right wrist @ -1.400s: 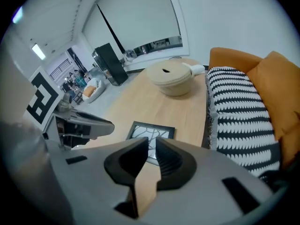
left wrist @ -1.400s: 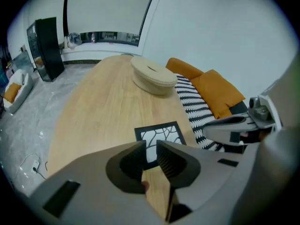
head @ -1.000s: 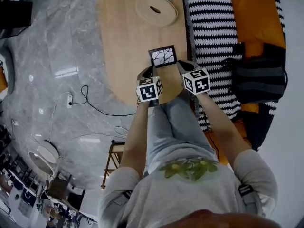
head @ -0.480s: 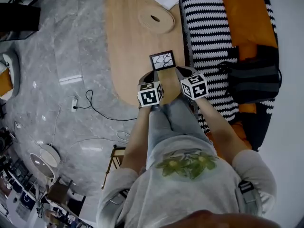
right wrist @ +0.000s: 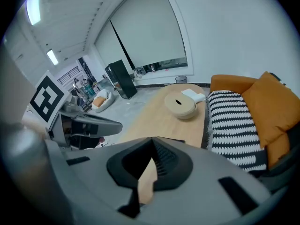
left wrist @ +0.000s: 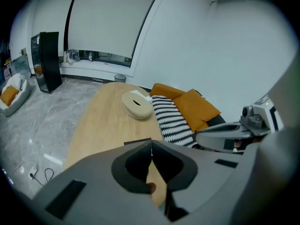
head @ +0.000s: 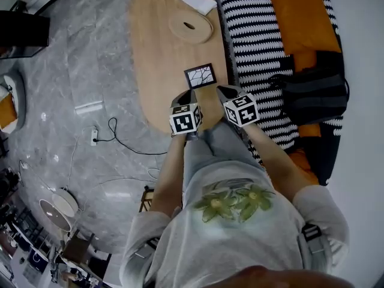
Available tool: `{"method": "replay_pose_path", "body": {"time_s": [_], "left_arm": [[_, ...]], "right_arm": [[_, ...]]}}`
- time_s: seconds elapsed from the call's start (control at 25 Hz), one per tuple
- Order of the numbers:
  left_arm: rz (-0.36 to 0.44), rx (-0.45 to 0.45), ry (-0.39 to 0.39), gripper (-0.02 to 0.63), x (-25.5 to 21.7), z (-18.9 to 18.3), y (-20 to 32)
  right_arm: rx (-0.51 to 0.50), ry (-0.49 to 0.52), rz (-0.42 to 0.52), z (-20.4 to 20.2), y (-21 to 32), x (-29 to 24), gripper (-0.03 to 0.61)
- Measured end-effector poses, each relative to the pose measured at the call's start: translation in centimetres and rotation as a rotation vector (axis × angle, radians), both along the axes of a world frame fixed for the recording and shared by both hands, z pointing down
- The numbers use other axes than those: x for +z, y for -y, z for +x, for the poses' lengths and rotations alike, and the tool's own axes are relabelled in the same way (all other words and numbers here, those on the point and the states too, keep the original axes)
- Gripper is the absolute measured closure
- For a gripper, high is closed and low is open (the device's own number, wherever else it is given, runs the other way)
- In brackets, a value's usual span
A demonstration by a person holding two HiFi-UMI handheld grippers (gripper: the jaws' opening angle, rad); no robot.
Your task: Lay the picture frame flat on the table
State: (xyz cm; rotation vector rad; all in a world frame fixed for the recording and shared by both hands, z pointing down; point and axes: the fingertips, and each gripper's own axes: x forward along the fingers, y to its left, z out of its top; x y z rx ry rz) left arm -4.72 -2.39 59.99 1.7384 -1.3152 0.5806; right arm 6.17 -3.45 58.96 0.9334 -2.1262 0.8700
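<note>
The small dark-rimmed picture frame (head: 200, 75) with a white branching print seems to lie face up on the oval light wooden table (head: 156, 59), though from straight above its tilt is hard to judge. The left gripper (head: 188, 95) and the right gripper (head: 224, 91) hang side by side just short of its near edge, apart from it. Each has its jaws pressed together with nothing between them. Farther along the table sits a round tan slotted disc (head: 190, 26).
</note>
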Motion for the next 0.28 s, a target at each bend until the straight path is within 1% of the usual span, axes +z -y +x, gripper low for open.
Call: {"method": "replay_pose_path", "body": {"time_s": [0.28], "left_arm": [[-0.002,-0.010,-0.009,0.595,-0.84,-0.05,-0.83]], "right_arm": [[-0.007,-0.009,-0.006,0.23,-1.16,-0.54,0.574]]}}
